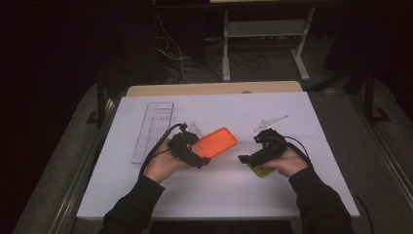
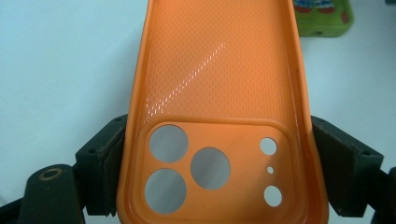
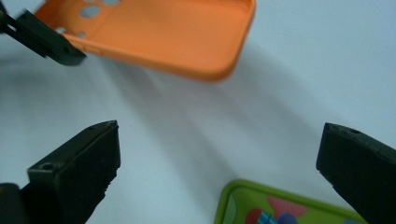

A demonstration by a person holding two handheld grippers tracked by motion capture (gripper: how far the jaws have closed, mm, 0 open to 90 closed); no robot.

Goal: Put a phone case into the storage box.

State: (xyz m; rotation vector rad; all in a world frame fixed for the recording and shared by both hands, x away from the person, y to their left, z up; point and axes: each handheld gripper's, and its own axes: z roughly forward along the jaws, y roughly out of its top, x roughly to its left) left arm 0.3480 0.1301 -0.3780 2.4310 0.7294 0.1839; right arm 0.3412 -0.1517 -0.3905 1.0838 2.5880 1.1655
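Orange phone case point(image 2: 219, 116), thin, light and bendy rubber, sits clamped across its camera end between the left gripper point(image 2: 219, 177) jaws, while the right gripper point(image 3: 219, 154) jaws gape empty just short of its free end.

The phone case point(image 2: 219, 93) was bright orange, its inner face stamped with a fine dotted weave that caught a pale streak of glare; round holes at one end showed the grey-white surface beneath. The second case point(image 3: 280, 207) had a lime-green rim, and its face carried a cartoon print in red, blue and pink. The counter point(image 1: 243, 185) was plain white, with a strip of light wood along its far edge. The left gripper point(image 1: 187, 148) and the right gripper point(image 1: 263, 146) were matte black. The tray point(image 1: 153, 129) was clear, colourless plastic with a ribbed base. The person's sleeves point(image 1: 131, 209) were black.
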